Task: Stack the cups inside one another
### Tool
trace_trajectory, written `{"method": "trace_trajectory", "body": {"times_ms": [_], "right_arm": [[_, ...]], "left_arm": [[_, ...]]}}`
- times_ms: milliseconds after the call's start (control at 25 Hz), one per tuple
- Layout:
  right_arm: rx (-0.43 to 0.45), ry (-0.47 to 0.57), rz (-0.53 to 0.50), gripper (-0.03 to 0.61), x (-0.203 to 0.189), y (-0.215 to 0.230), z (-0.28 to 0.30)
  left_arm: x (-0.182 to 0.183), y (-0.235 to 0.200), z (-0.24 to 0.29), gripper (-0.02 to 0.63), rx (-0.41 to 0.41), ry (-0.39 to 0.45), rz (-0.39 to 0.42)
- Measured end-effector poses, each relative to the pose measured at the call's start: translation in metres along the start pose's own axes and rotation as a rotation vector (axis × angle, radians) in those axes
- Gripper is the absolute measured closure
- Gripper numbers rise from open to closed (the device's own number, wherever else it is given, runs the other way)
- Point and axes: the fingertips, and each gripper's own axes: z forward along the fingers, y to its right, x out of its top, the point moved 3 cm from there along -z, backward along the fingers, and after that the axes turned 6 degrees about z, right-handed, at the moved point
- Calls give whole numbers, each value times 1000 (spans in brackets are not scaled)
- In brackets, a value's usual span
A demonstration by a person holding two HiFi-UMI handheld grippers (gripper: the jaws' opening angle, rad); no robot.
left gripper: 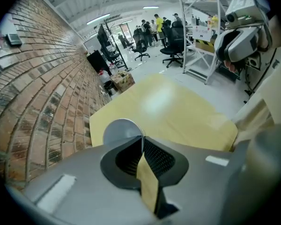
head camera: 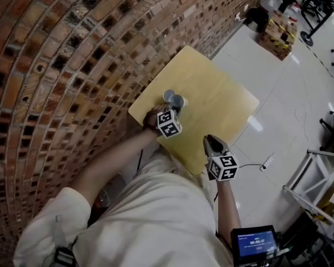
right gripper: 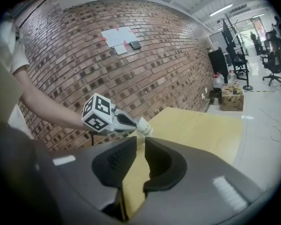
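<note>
**Item: paper cup, pinched at the rim by the left gripper**

**Left gripper**: jaws fully closed on the thin wall of a paper cup. One pad sits inside the mouth and the other outside, so the hold is a nip on the rim only. In the right gripper view the cup juts tilted from the tips and appears to be lifted off the surface.

**Right gripper**: jaws a narrow gap apart with nothing between them; only tabletop shows through the gap. It hangs near the table's near edge, well apart from the cups.

**Second cup**: in the head view two round grey mouths lie side by side just beyond the left gripper's tips. They are close together, though contact cannot be confirmed, and that view does not show which of the two is the held one.

**Table**: a pale wooden top, with the cups near its edge toward the brick wall.

**Handling, as judged:**
- Very light, so an empty cup left standing will likely skid or tip at a nudge.
- The wall is thin and soft and dents under a firm squeeze; the rim is probably the stiffest part.
- A rim pinch is a sound hold, but it lets the cup swing.
- The smooth sides may slip if taken across the body.
- Nesting calls for the base to be centred over the other cup's mouth, with the free gripper steadying the lower cup.
</note>
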Motion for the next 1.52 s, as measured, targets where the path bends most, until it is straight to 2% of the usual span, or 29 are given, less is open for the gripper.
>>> {"method": "trace_trajectory", "body": {"times_ms": [160,360,800,1520], "right_arm": [[-16,-2,-15,528,4,-8,15],[-50,28,35,528,8,-18,23],[-118,50,82,528,5,-28,39],[-193,76,152,532,-3,-10,39]], "left_arm": [[-15,-17,-14,577,6,6,-21],[-28,-36,-26,577,3,-9,19],[-65,-59,-6,575,-100,-121,8],[-78,-45,54,572,-187,-184,194]]}}
